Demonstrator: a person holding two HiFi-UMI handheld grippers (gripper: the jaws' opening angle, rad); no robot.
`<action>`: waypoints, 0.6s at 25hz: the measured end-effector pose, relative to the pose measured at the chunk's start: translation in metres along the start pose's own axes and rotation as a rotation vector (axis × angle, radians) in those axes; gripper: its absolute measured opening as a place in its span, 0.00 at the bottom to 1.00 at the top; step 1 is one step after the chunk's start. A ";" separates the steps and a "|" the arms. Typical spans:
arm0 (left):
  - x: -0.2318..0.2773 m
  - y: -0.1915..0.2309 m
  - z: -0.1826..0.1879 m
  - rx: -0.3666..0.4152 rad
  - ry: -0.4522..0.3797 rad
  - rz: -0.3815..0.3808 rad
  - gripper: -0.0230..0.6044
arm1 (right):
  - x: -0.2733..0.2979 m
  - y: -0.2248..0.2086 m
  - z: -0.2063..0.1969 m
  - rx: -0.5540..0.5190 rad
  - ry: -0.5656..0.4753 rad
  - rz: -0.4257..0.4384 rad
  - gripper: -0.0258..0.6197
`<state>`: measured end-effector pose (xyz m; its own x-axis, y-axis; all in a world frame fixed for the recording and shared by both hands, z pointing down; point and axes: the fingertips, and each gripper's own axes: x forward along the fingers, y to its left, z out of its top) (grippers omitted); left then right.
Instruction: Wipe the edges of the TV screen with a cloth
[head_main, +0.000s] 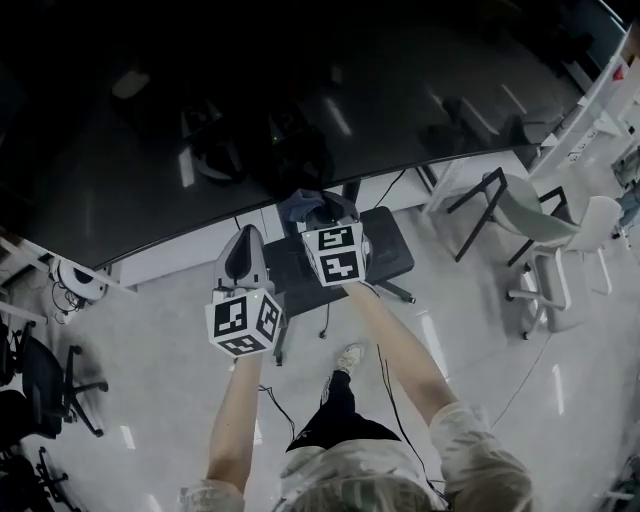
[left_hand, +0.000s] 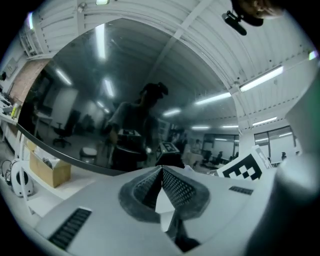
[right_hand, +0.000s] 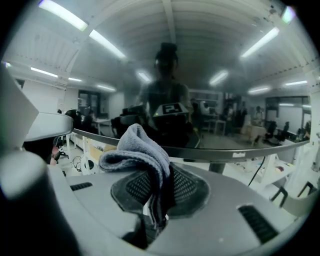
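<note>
The right tool (right_hand: 159, 176) had its jaws pressed together on the cloth (right_hand: 136, 145), a grey-blue fold pinched low between the pads with a loose hump bulging up and to the left of them. That hump sat close before the bottom edge of the TV screen (right_hand: 210, 95), which ran as a dark strip right behind it; whether fabric touched frame could not be told. The left tool (left_hand: 161, 174) had its jaws brought together at the tips with nothing between them, and it pointed up at the same dark glass. In the head view both tools were raised side by side under the panel's lower rim, above the stand (head_main: 385, 250). To wipe well, I judged, the soft hump should lead rather than the hard jaw tips (glass that mirrored the room so cleanly would likely show a scratch as readily), with light pressure and a steady run along the rim. The pinch looked deep enough to hold, though the loose fold could roll if pushed against the stroke.
</note>
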<state>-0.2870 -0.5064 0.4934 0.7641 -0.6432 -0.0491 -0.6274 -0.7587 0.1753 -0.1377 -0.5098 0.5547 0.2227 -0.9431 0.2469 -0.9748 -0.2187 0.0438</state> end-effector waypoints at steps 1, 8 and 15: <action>0.008 -0.009 -0.003 -0.002 0.000 -0.008 0.06 | 0.001 -0.014 -0.001 -0.005 0.001 -0.006 0.14; 0.046 -0.036 -0.027 -0.041 0.002 0.007 0.06 | -0.001 -0.016 0.000 -0.047 0.005 0.138 0.14; 0.061 -0.032 -0.034 -0.051 -0.018 0.110 0.06 | -0.005 -0.007 0.003 0.095 0.014 0.262 0.14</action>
<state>-0.2153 -0.5182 0.5183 0.6883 -0.7240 -0.0444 -0.6982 -0.6779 0.2304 -0.1323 -0.5044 0.5504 -0.0379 -0.9672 0.2512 -0.9935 0.0094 -0.1137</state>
